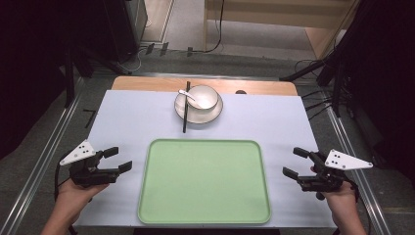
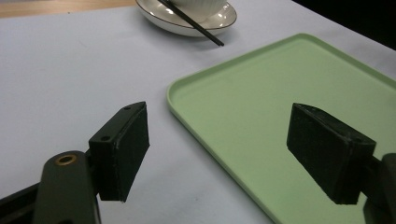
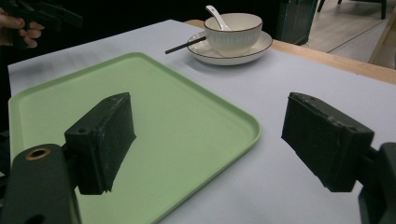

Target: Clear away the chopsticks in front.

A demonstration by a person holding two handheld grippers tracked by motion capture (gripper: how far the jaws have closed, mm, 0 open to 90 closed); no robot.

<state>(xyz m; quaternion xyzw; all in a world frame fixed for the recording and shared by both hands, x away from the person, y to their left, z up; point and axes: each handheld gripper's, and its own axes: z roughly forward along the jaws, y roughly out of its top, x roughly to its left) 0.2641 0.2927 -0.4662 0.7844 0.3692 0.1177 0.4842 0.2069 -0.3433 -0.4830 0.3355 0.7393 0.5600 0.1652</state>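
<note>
1. The left claw (image 1: pixel 120 159) hovers near the tabletop's (image 1: pixel 127 117) left edge, jaws wide apart and empty, pointing at the green tray (image 1: pixel 204 181).
2. The right claw (image 1: pixel 295 162) mirrors it at the right edge, also wide open and empty.
3. A bowl (image 1: pixel 202 97) with a spoon (image 1: pixel 188 95) sits on a plate (image 1: pixel 211 115) by the far edge.

text: none readable | labels/brands/numbers: none on tray (image 1: pixel 204 183), bowl (image 1: pixel 203 96), plate (image 1: pixel 214 113) or bench (image 1: pixel 127 120) | dark dots on grey plates (image 1: pixel 78 152) of tongs, possibly markers, not characters | gripper views: nothing legible
</note>
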